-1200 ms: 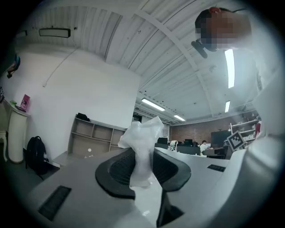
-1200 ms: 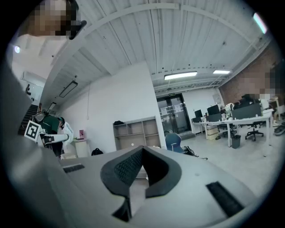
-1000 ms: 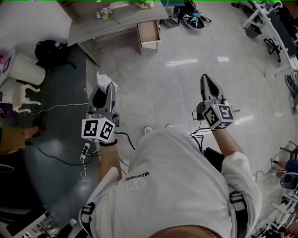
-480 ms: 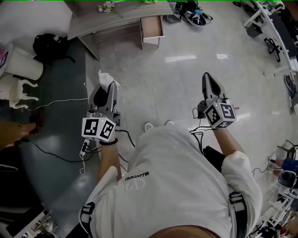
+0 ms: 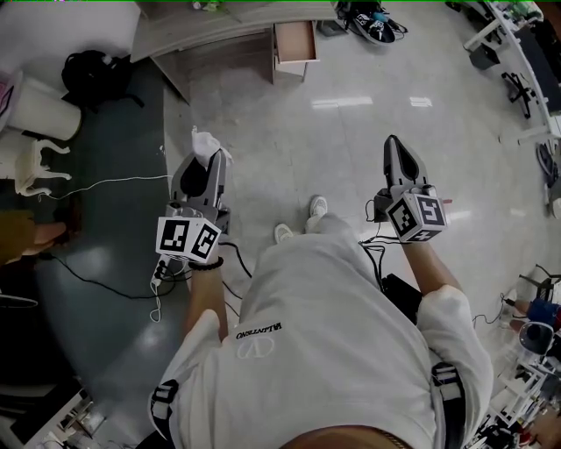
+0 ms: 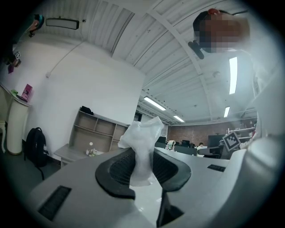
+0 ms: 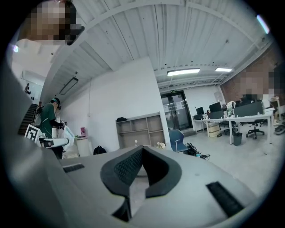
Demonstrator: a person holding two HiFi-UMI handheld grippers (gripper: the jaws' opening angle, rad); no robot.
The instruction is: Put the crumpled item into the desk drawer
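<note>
My left gripper (image 5: pixel 207 158) is shut on a white crumpled item (image 5: pixel 209 140), which sticks up from between its pads; in the left gripper view the crumpled item (image 6: pixel 143 140) stands pinched in the left gripper (image 6: pixel 142 168). My right gripper (image 5: pixel 394 147) is held out level with it on the right, and the right gripper (image 7: pixel 142 153) has its tips together with nothing in them. Both are carried at waist height over the tiled floor. Far ahead, at the top of the head view, stands the grey desk (image 5: pixel 210 22) with its drawer (image 5: pixel 294 42) pulled open.
A black backpack (image 5: pixel 92 77) and a white bin (image 5: pixel 39 110) sit left of the desk. Cables (image 5: pixel 105 184) trail over the dark floor at left. Shoes and bags (image 5: pixel 368 17) lie right of the drawer; office desks and chairs (image 5: pixel 517 79) line the far right.
The person has stepped forward, one shoe now showing ahead. The desk and drawer have slid toward the top edge of the head view. Both grippers keep their pose and the left its hold.
</note>
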